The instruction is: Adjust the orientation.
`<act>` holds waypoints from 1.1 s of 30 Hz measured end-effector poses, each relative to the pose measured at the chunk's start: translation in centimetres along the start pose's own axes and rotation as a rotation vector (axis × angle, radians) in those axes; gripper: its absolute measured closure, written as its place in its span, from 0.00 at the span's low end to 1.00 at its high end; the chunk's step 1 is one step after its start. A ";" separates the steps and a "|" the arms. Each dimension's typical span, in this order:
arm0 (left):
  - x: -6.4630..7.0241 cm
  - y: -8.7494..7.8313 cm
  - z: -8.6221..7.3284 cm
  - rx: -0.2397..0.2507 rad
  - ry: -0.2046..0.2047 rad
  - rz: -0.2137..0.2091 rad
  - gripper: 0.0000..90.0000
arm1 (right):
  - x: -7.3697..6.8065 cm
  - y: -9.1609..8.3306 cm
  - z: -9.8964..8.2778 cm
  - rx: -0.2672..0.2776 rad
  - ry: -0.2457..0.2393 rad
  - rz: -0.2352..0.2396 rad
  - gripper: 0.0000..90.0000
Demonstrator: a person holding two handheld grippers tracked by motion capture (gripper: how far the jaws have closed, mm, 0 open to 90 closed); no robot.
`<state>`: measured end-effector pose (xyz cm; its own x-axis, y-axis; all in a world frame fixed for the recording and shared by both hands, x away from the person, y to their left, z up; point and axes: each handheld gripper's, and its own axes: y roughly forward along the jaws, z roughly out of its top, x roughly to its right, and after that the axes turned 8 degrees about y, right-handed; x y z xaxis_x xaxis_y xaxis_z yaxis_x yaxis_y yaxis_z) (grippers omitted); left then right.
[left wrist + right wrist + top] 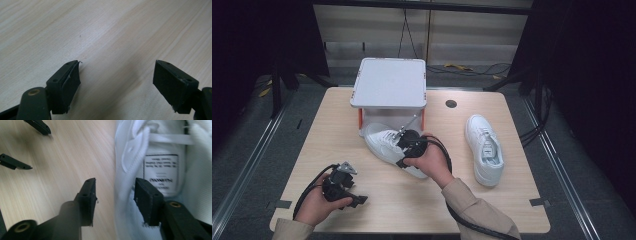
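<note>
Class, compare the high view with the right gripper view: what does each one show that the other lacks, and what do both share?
High view alone: the grey box, the second shoe lying to the right, and the person's hands. Right gripper view alone: the printed label inside the shoe, one jaw inside it and one outside. Shared: the white shoe at the right tool, the left tool and the wooden table.

White low-top sneaker [384,142] lying upright on its sole on the wooden tabletop directly before the grey box, toe pointing toward the box and left, opening upward, laces loose, printed tongue label [161,173] visible inside.
</note>
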<state>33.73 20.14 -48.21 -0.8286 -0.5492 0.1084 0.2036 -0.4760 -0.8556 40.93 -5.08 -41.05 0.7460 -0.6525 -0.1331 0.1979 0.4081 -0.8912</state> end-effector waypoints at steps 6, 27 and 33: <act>0.6 0.3 0.7 -0.016 0.008 -0.011 0.24 | 1.3 -2.8 -1.4 0.008 0.009 -0.032 0.49; 4.5 0.3 8.8 -0.004 0.169 -0.062 0.24 | 7.4 -8.0 -7.3 0.052 0.140 -0.113 0.33; 4.5 0.0 11.2 -0.005 0.187 -0.054 0.25 | 8.7 -8.3 -8.8 0.051 0.184 -0.125 0.31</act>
<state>35.80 9.97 -42.04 -0.9208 -0.3855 0.0587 0.1540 -0.4977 -0.8536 40.18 -19.74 -38.57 0.5862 -0.8034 -0.1044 0.3165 0.3457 -0.8833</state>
